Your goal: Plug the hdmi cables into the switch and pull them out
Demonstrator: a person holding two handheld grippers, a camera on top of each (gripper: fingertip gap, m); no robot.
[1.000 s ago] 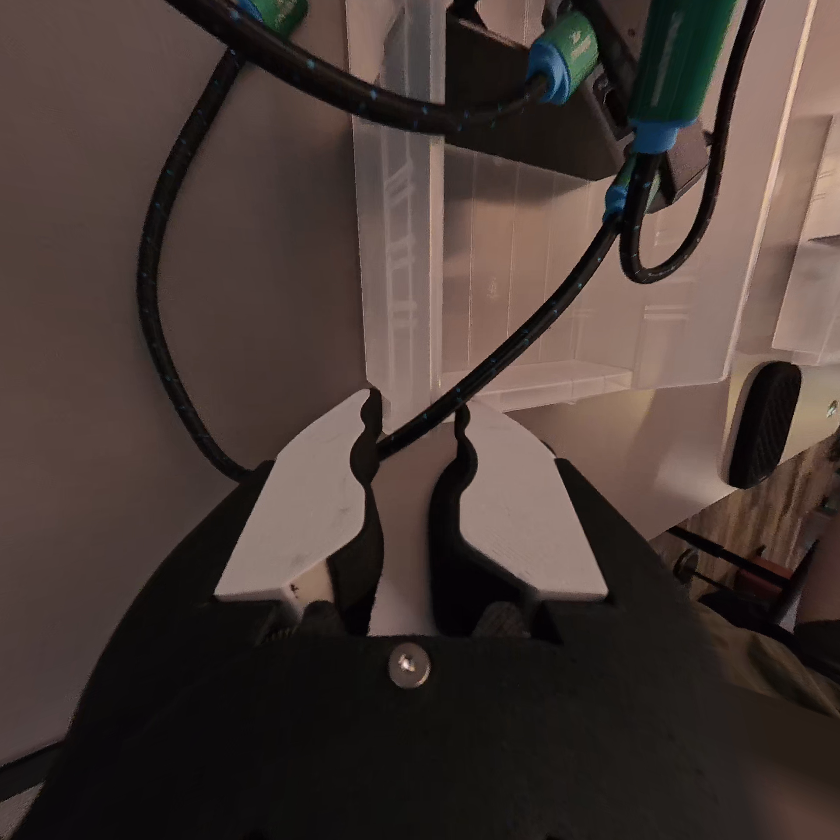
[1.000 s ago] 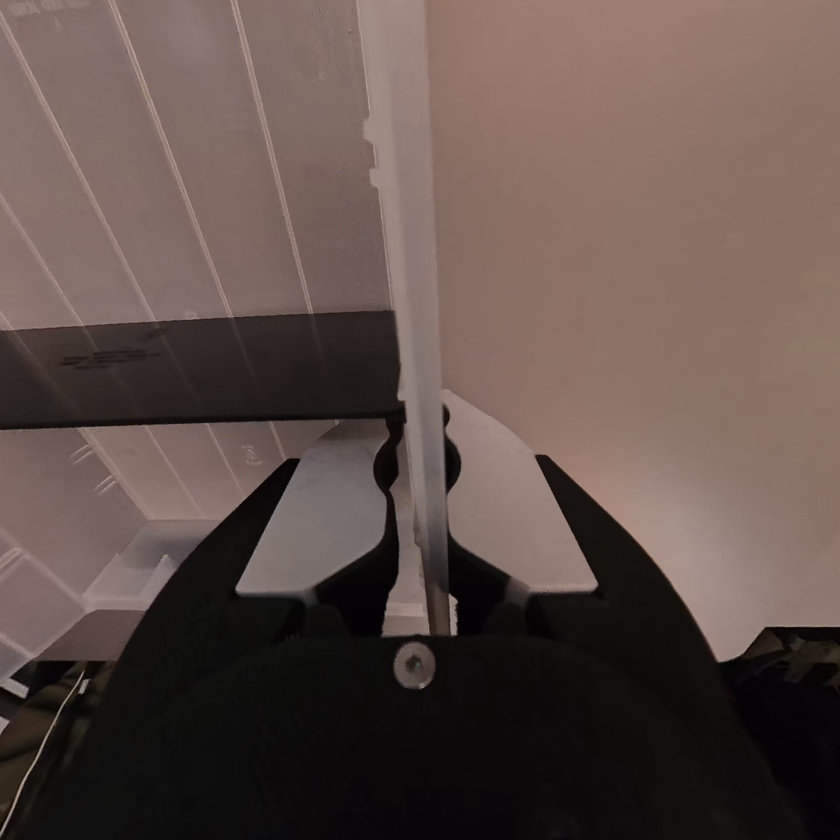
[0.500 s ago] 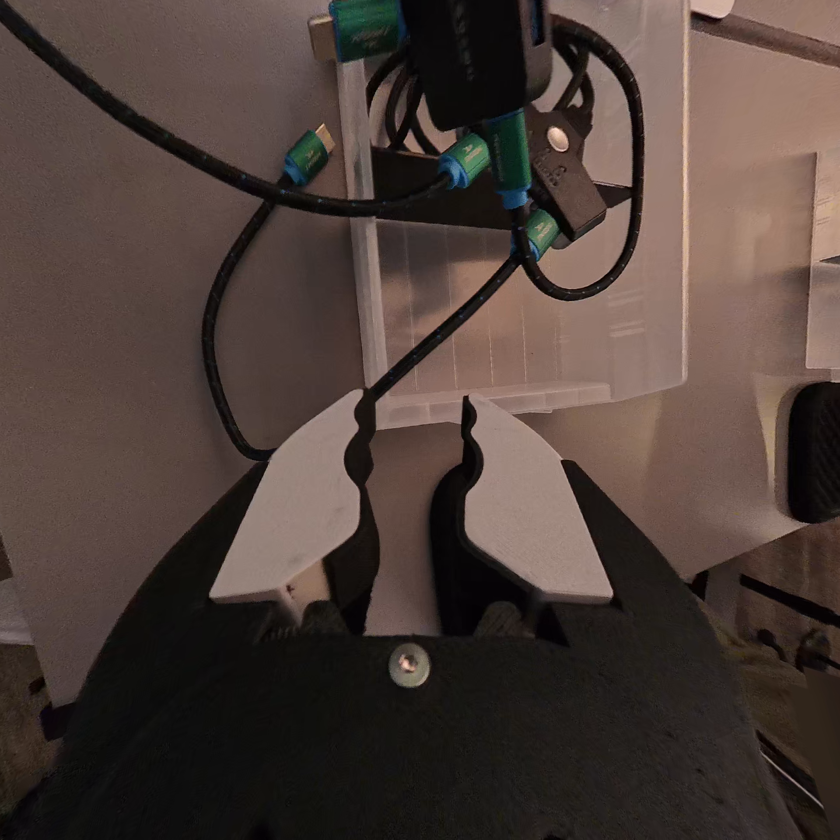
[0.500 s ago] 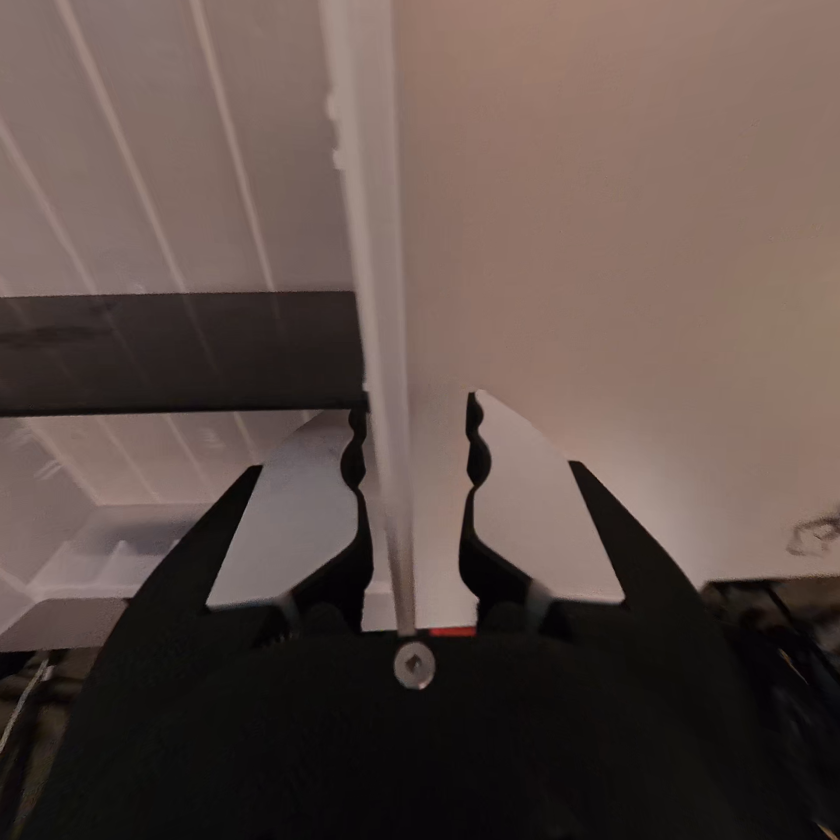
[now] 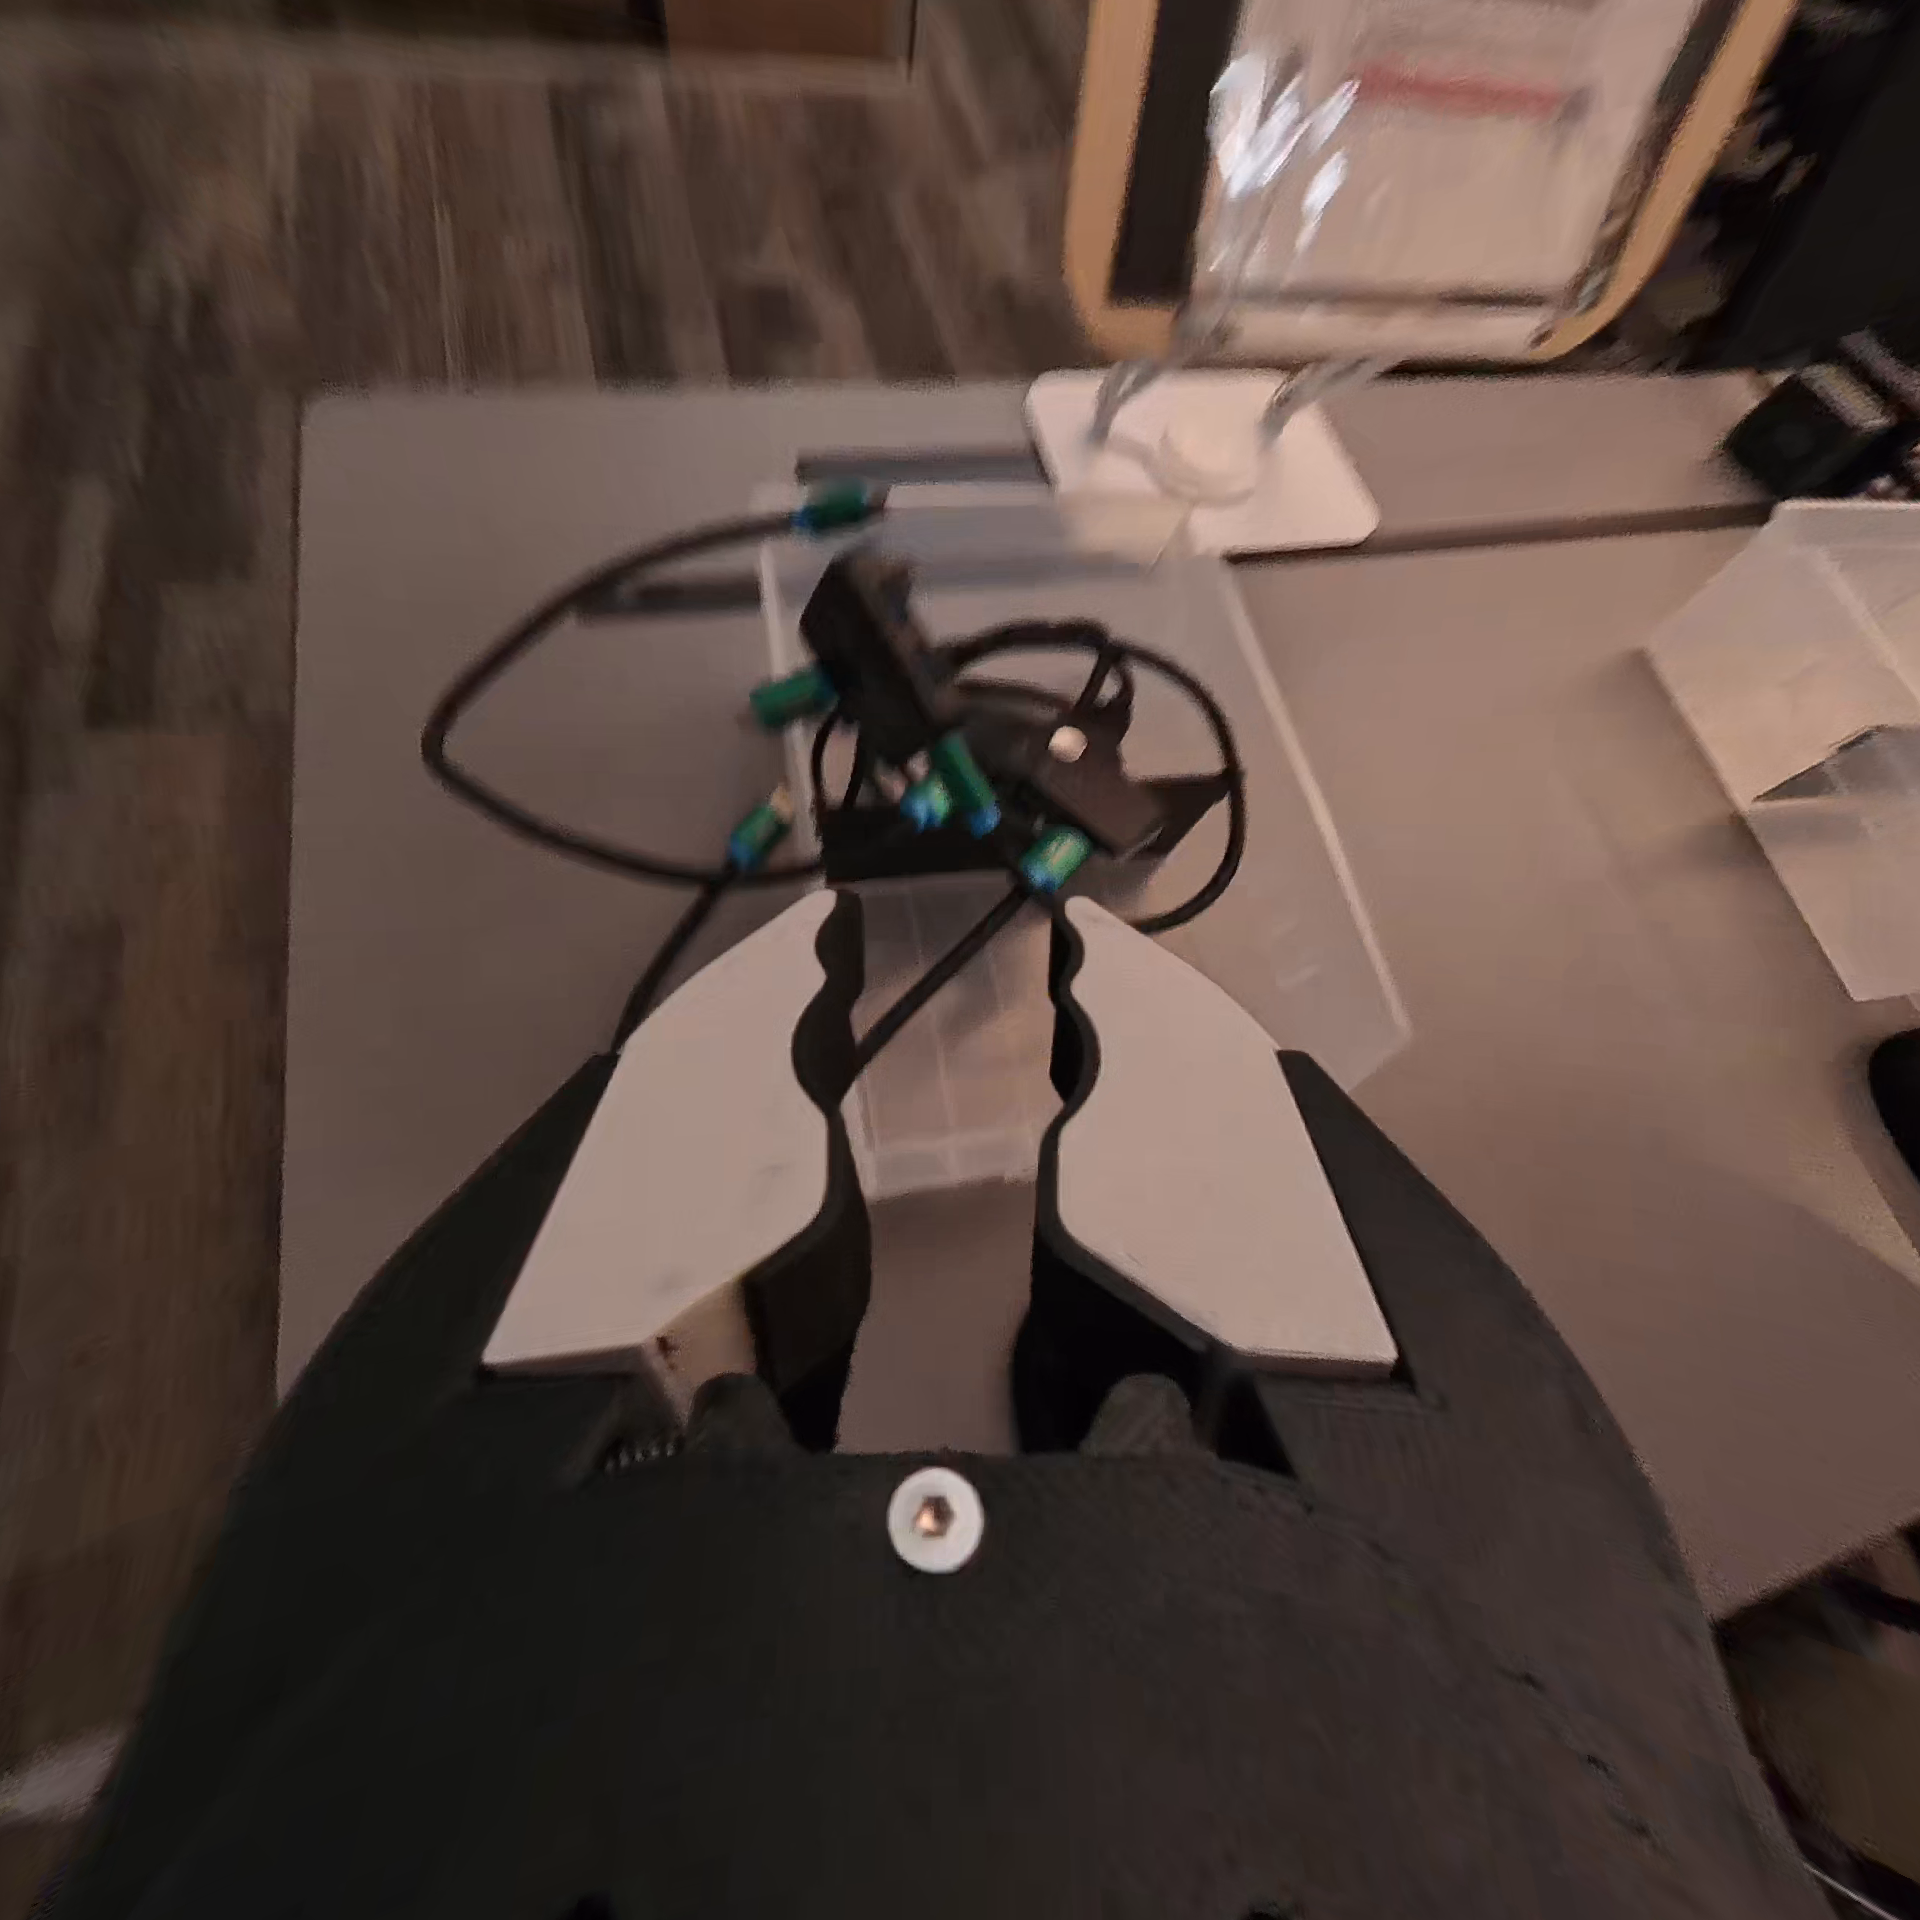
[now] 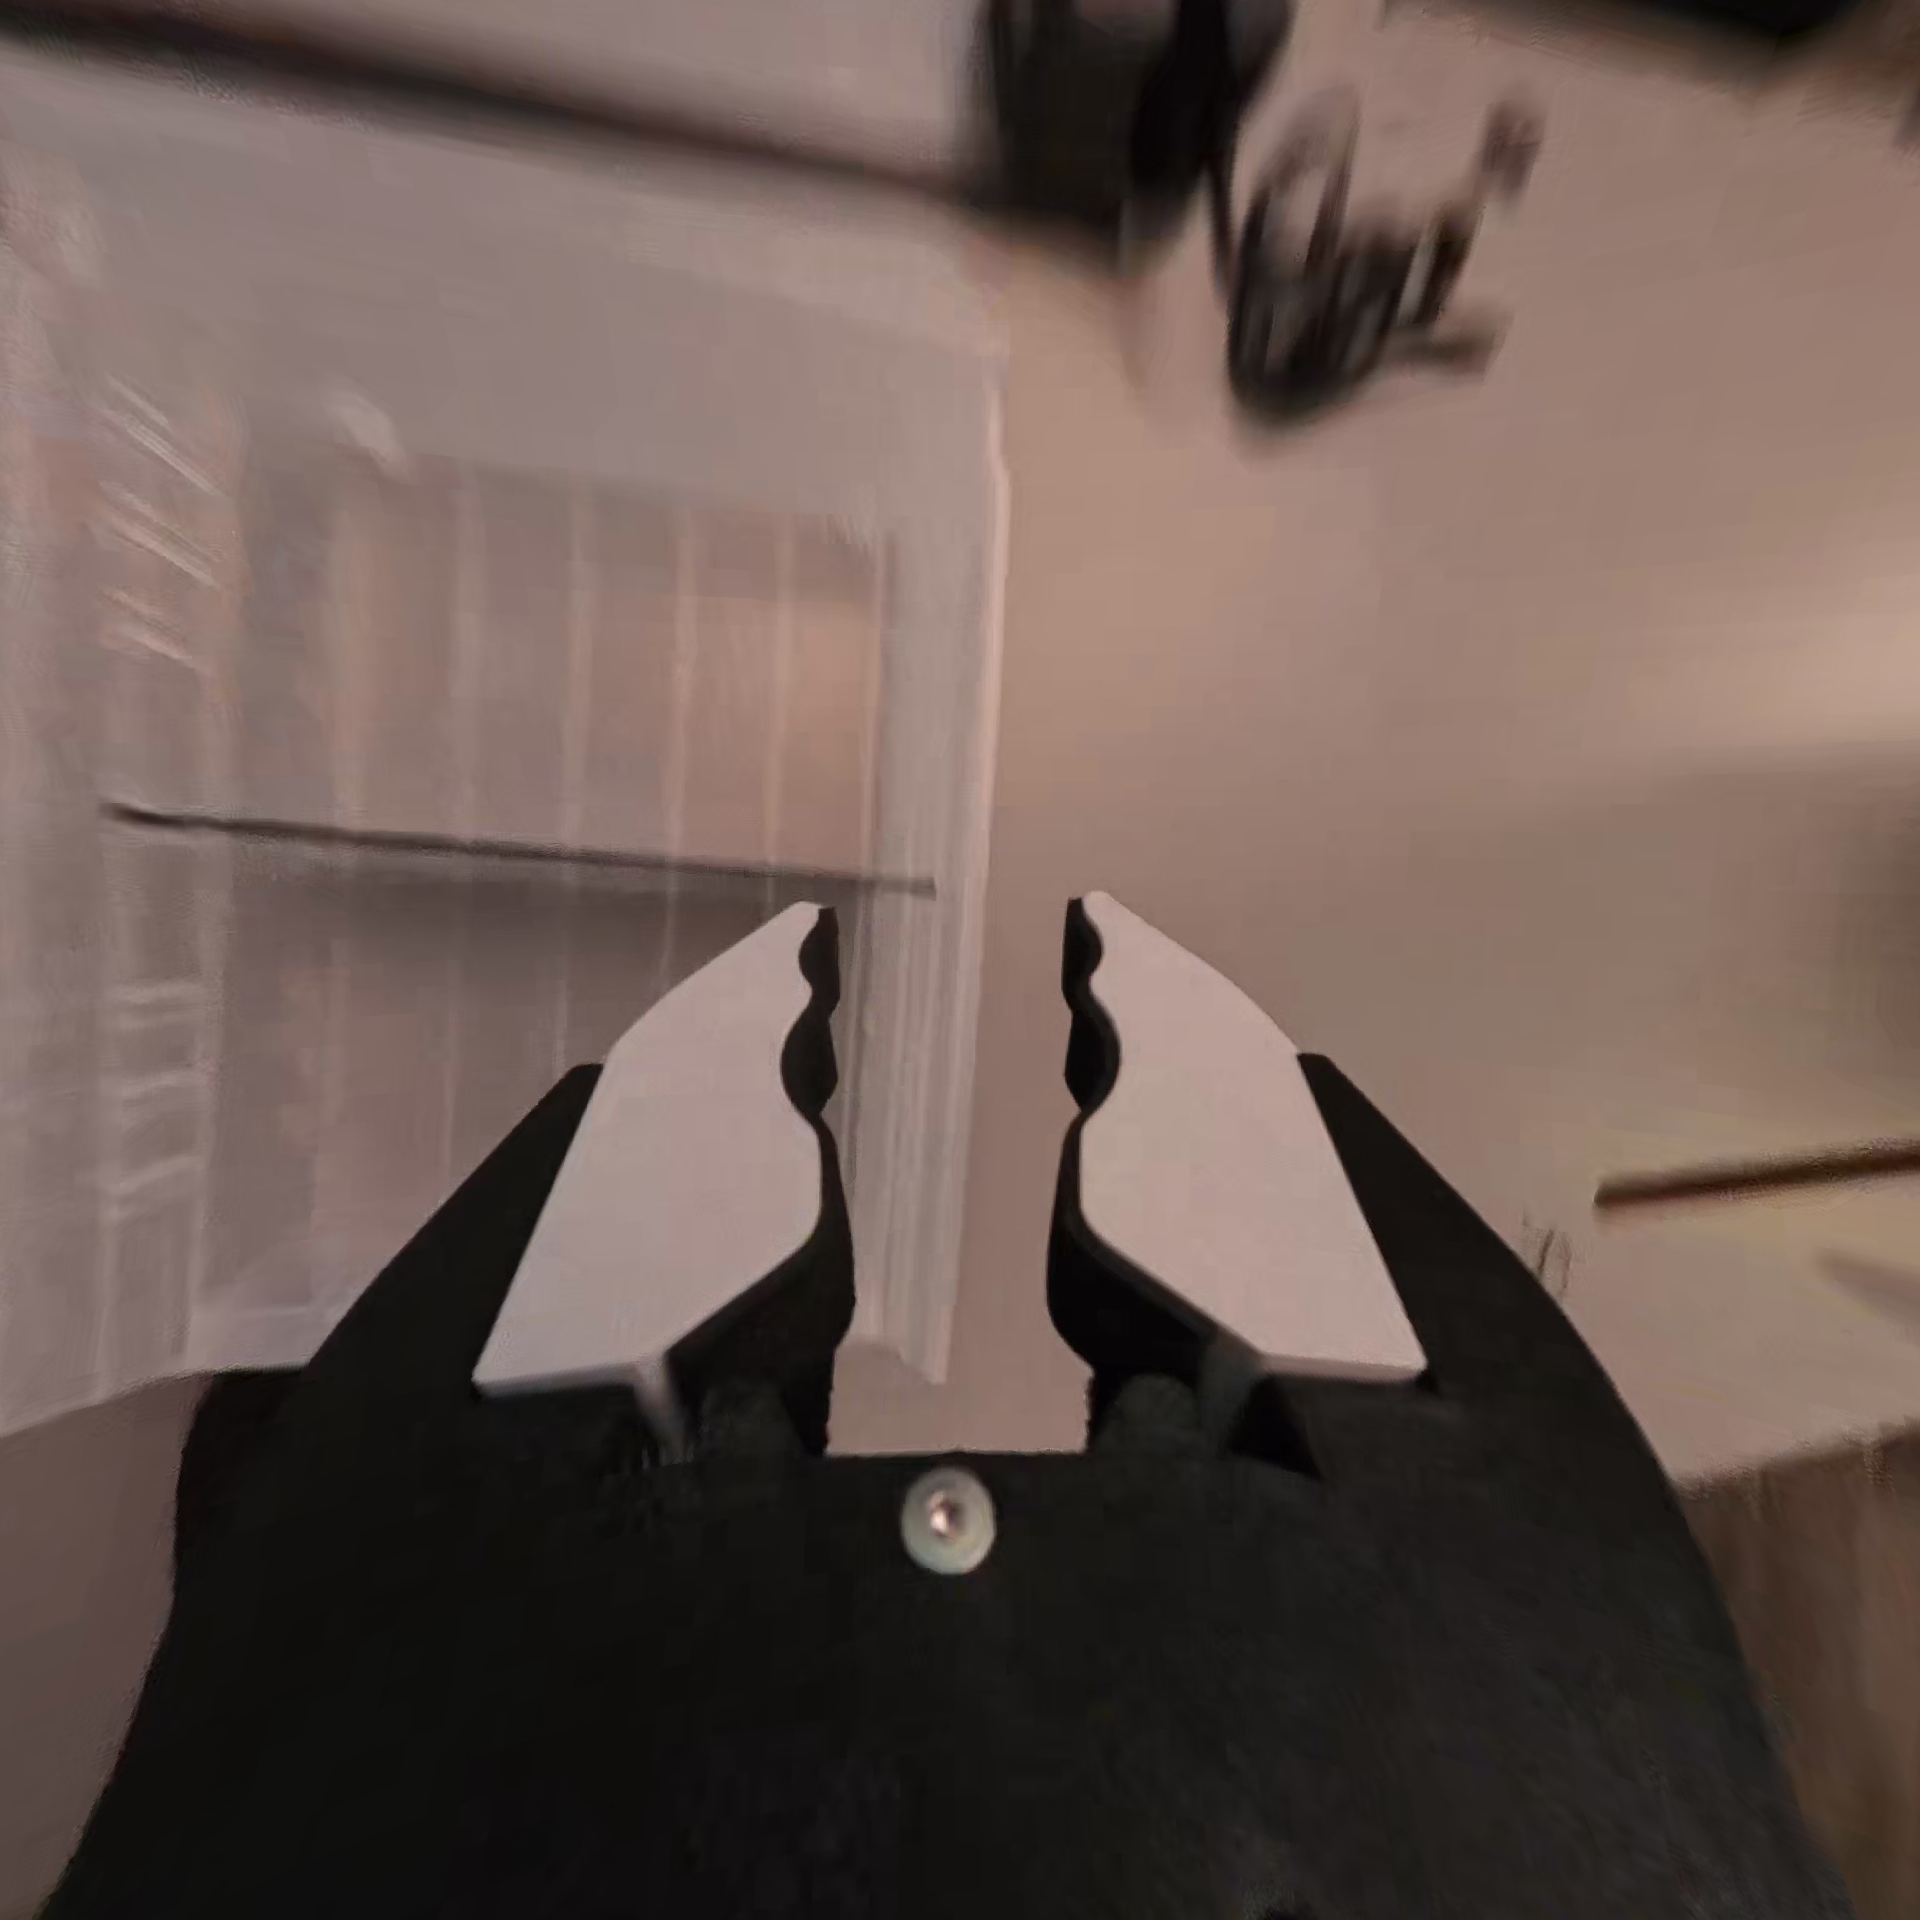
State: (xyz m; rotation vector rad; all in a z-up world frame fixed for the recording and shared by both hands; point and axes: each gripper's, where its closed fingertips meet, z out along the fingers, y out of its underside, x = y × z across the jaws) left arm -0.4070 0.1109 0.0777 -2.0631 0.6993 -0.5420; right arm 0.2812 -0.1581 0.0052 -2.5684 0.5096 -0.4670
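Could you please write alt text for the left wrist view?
The open left tongs hover empty above a grey table, where black cables with green plugs tangle around a black switch in a clear tray.

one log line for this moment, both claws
left claw: open, empty | right claw: open, empty | cables and switch: in clear bin | views blurred

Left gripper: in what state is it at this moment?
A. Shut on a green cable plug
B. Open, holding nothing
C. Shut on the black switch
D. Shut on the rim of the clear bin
B: the left gripper has its jaws apart with nothing between them.
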